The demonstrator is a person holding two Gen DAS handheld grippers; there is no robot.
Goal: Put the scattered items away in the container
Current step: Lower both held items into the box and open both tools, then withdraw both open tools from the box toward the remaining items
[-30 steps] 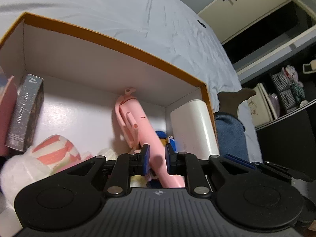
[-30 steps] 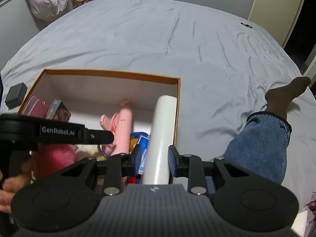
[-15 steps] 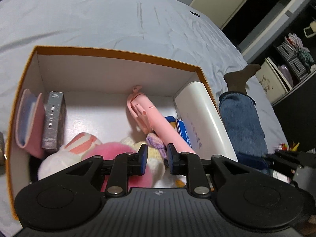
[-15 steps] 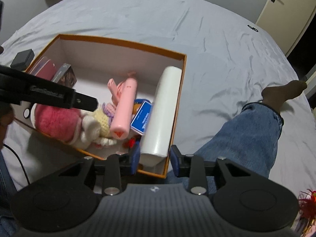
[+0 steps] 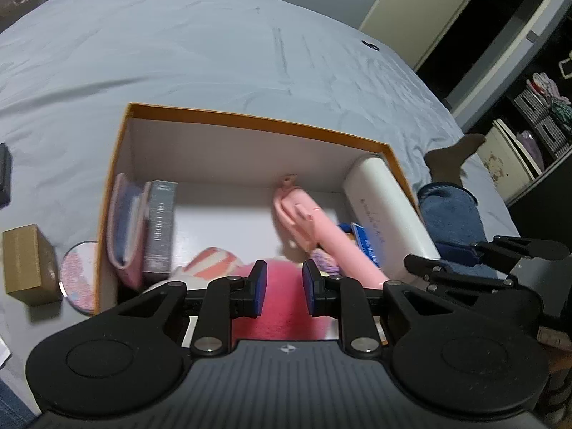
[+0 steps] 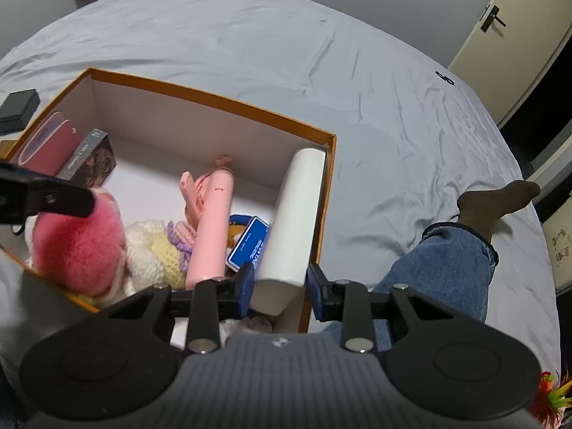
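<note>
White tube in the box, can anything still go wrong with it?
Maybe. The white tube shows between the right gripper's pads, so a sideways pull might drag it over the orange box wall. The pink fluffy toy is heaped at the near edge and might tumble out. The brown box and round disc outside could be forgotten.

A bed [image 5: 221, 53] with a wrinkled pale grey sheet carries an open orange-rimmed box [image 5: 257, 121]. Left of the box lie a round patterned disc [image 5: 77, 275], touching its wall, a brown cardboard block [image 5: 26, 264] and a black case [image 6: 18, 109]. Right of it rests a person's jeans-clad leg [image 6: 447, 268].
</note>
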